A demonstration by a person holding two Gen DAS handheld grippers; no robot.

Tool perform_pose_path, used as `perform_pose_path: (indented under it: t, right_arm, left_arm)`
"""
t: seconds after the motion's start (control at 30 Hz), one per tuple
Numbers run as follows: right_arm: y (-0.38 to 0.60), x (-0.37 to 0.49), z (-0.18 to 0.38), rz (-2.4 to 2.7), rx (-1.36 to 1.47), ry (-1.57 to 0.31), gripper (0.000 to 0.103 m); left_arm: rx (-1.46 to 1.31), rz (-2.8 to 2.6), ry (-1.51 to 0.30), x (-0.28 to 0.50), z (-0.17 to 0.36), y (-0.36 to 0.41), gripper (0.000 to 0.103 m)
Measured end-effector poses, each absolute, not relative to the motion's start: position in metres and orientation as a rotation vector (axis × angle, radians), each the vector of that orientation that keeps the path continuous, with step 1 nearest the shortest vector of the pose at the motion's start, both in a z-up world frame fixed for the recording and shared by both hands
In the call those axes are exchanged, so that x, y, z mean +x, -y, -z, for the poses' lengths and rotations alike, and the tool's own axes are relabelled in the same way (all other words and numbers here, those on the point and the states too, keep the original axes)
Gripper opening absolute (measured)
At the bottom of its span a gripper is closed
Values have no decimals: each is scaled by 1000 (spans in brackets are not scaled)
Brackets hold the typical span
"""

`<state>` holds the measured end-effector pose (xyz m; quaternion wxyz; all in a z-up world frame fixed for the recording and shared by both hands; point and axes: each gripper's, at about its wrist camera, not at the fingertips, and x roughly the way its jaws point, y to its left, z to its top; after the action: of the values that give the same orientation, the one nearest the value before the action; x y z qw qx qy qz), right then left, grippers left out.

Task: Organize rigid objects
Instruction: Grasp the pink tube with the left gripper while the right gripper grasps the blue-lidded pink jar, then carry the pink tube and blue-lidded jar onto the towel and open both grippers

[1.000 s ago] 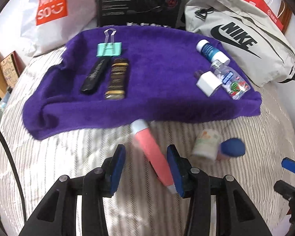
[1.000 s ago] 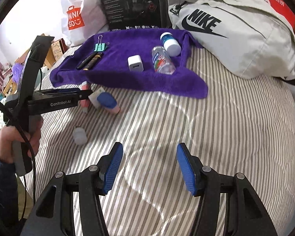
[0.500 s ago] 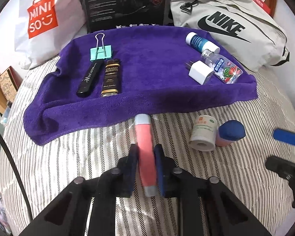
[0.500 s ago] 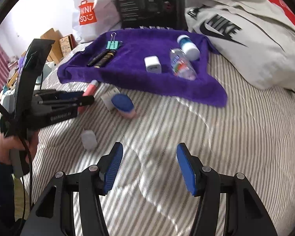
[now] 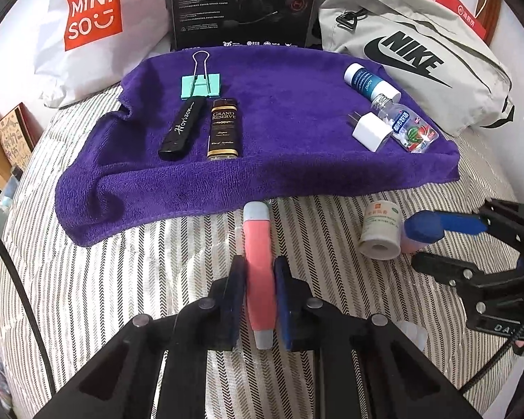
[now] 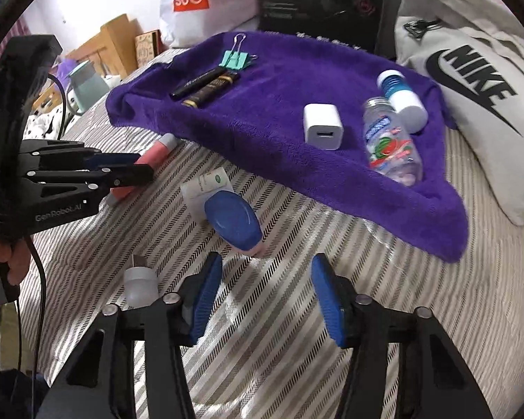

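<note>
Clamping the pink tube (image 5: 258,272) between both pads, left gripper (image 5: 258,309) fully closed on it; tube lying on the striped bedding (image 5: 122,279), its pale cap end just short of the purple towel (image 5: 297,111) edge. Seen only from the left wrist: tube's lower grey end past the pads, and the two-prong face of the white charger (image 5: 370,131). Seen only from the right wrist: small frosted cap (image 6: 140,284) on the bedding beside the near pad, charger's port face, and a hand (image 6: 7,258) gripping the left tool's handle at frame left. Right gripper (image 6: 267,296) angled down over the bedding, jaws closing, nothing between them; blue-capped bottle (image 6: 232,221) just ahead of the pads, apart from them, touching the white jar (image 6: 206,186). Farther, on the towel: black tube (image 5: 181,129) and dark box (image 5: 223,129) side by side, teal binder clip (image 5: 201,85) behind them; clear bottle (image 5: 407,129) and blue-white bottle (image 5: 370,83) at the right end. Beyond: white shopping bag (image 5: 87,17), black carton (image 5: 242,3), grey sports bag (image 5: 419,52).
</note>
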<state>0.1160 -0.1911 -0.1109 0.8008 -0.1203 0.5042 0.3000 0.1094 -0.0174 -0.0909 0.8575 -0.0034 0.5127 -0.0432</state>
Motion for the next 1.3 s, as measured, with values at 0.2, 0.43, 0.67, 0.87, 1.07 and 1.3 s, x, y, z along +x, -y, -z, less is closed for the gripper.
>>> perform_pose_path:
  t: [0.2,0.43,0.67,0.87,1.07,1.3]
  right_arm:
    - [182,124,112,-681,-264,-1056,45]
    - [172,122,109,-694,-285,-1064,20]
    - [207,104,96,-554,-291,-1089,20]
    - [216,99,108,-494,-304,-1114,20]
    - [218,100,108,-488,-274,-1110,20]
    - [226,100,101,-513,-207,-1117,20]
  left_arm:
    - [-26,95,-1083,110,91,15,17]
    - [-23,97,-1079,110,91,14,17]
    - [12,70,-1074,96,91,7,17]
    - [38,57,-1071,98,92,12,18]
    - [22,55,-1063,98,93,10,17]
    - [-59,83,-1056,93,87,-2,17]
